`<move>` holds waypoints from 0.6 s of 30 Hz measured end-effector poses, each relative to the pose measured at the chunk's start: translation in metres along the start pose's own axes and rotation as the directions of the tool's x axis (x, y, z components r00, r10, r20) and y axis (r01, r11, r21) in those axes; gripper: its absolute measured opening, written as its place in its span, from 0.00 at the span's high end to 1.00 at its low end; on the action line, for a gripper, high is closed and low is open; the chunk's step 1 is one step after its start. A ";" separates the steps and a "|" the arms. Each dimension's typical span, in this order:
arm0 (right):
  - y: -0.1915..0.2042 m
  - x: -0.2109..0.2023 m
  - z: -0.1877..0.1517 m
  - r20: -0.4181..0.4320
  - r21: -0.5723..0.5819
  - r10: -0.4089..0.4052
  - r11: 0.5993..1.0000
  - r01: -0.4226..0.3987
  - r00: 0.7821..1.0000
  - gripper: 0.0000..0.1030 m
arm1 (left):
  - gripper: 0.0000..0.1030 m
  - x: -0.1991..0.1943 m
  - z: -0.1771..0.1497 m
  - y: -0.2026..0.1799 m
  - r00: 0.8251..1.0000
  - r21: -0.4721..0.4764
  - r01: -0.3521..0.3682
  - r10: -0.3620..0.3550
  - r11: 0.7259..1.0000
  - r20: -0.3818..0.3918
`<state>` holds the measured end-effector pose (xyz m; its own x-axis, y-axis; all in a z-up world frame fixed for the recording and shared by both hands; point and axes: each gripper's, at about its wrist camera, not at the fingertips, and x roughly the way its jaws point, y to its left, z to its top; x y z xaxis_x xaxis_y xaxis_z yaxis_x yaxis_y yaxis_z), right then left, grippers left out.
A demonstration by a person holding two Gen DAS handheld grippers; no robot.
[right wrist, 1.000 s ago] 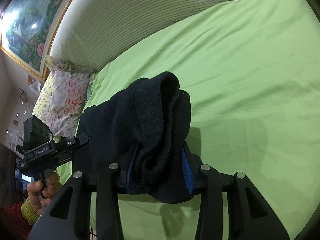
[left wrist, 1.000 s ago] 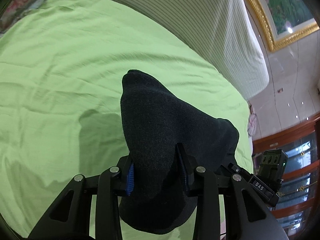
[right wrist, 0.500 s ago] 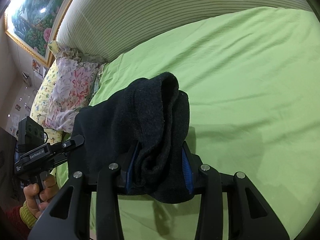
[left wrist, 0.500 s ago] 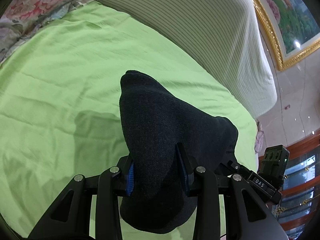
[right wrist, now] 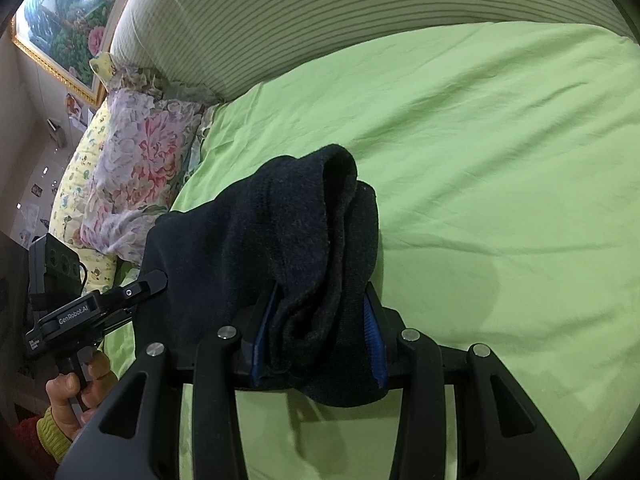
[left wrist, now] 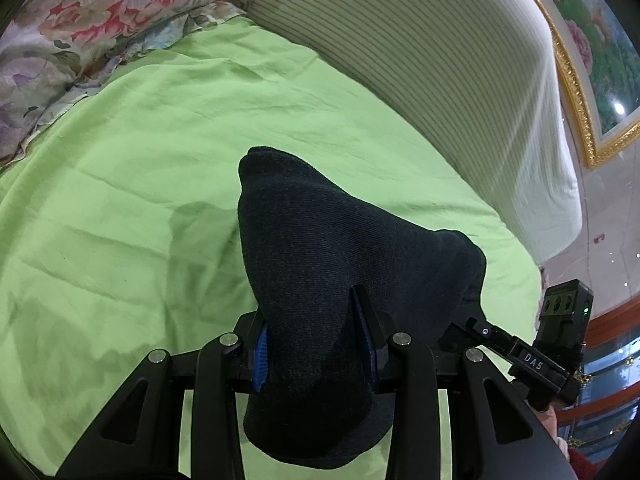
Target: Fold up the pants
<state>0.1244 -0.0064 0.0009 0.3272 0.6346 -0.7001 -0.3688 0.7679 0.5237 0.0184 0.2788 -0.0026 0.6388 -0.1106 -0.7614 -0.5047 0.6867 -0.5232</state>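
The dark charcoal knitted pants [left wrist: 320, 264] hang lifted over the bed, bunched into a thick fold and stretched between the two grippers, clear of the sheet below and casting a soft shadow on it. The left gripper [left wrist: 316, 344] has its jaws clenched on one gathered end of the fabric, which spills out above and below the blue pads [left wrist: 261, 354]. The right gripper [right wrist: 320, 340] has its jaws grasping the other end, a rolled, doubled wad of cloth that rises in a hump beyond the fingers. In the right wrist view the person's left hand [right wrist: 76, 392], with a yellow-green cuff, grips the handle of the other tool at the lower left. Under the pants lies the wrinkled light green bedsheet [right wrist: 500, 168]. Along the bed's far edge runs a pale, green-striped padded headboard [left wrist: 440, 64], and a floral pink-and-lilac pillow [right wrist: 136, 176] sits in the corner beside it. A gold-framed flower painting [left wrist: 580, 60] hangs on the wall behind.
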 end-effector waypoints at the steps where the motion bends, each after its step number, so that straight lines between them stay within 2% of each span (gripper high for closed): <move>1: -0.001 0.003 0.000 -0.006 0.000 -0.003 1.000 0.003 1.000 0.60 | 0.65 0.003 0.000 0.002 1.000 -0.002 -0.002 0.002 1.000 -0.004; 6: -0.007 0.010 0.000 -0.022 0.001 -0.011 1.000 0.011 1.000 0.58 | 0.63 0.012 -0.003 0.006 1.000 0.010 -0.015 0.015 1.000 -0.016; 18: -0.024 0.005 -0.005 -0.015 0.024 -0.058 0.998 0.058 0.998 0.42 | 0.42 0.016 -0.015 0.009 0.997 0.036 -0.070 0.072 0.997 -0.033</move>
<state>0.1311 -0.0222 -0.0177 0.3348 0.5880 -0.7364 -0.3283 0.8053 0.4937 0.0155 0.2724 -0.0247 0.5815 -0.0848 -0.8091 -0.5272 0.7182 -0.4541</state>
